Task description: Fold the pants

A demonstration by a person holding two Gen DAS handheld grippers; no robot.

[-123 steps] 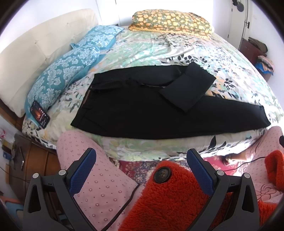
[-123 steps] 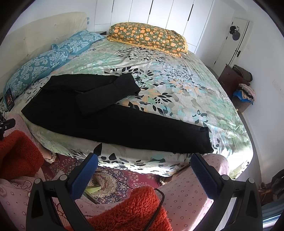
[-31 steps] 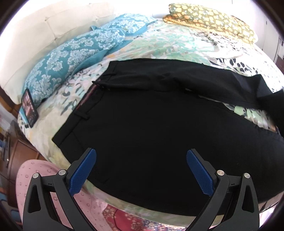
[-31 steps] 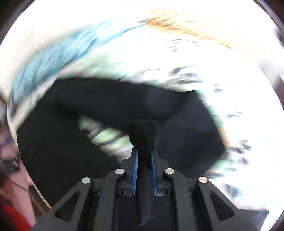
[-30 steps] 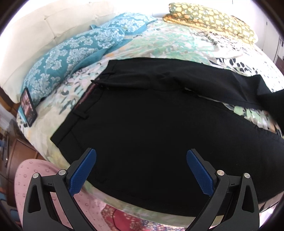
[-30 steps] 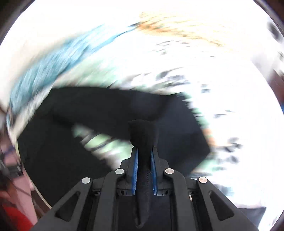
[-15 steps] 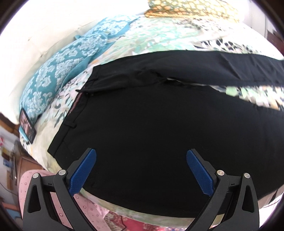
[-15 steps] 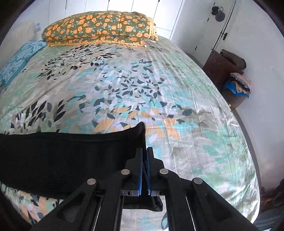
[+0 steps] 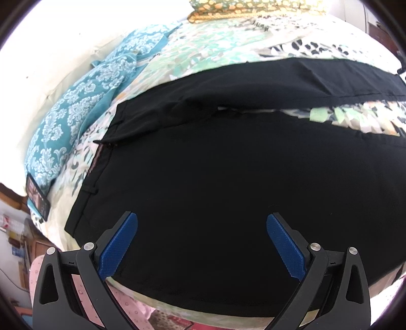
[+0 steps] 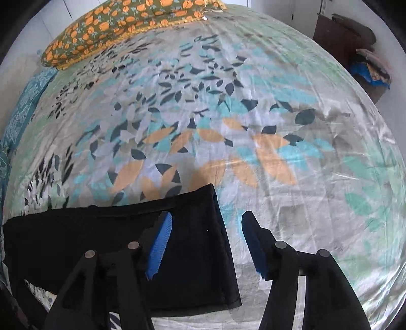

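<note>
Item: black pants (image 9: 228, 177), spread flat on bed (image 10: 253, 114), legs parted. Right gripper (image 10: 205, 228) jaws just opening, cuff released beneath. Left gripper (image 9: 201, 243) jaws wide, empty, above seat. Risk: slippery sheet lets legs drift, misaligning fold.

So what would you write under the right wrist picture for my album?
Right gripper open over the black pants leg's hem on the leafy bedsheet.

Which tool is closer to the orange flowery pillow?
Hard to say. From the right tool, over the pants' leg end, the orange pillow lies far across the bed. From the left tool, over the waist end, it also lies at the far edge.
</note>
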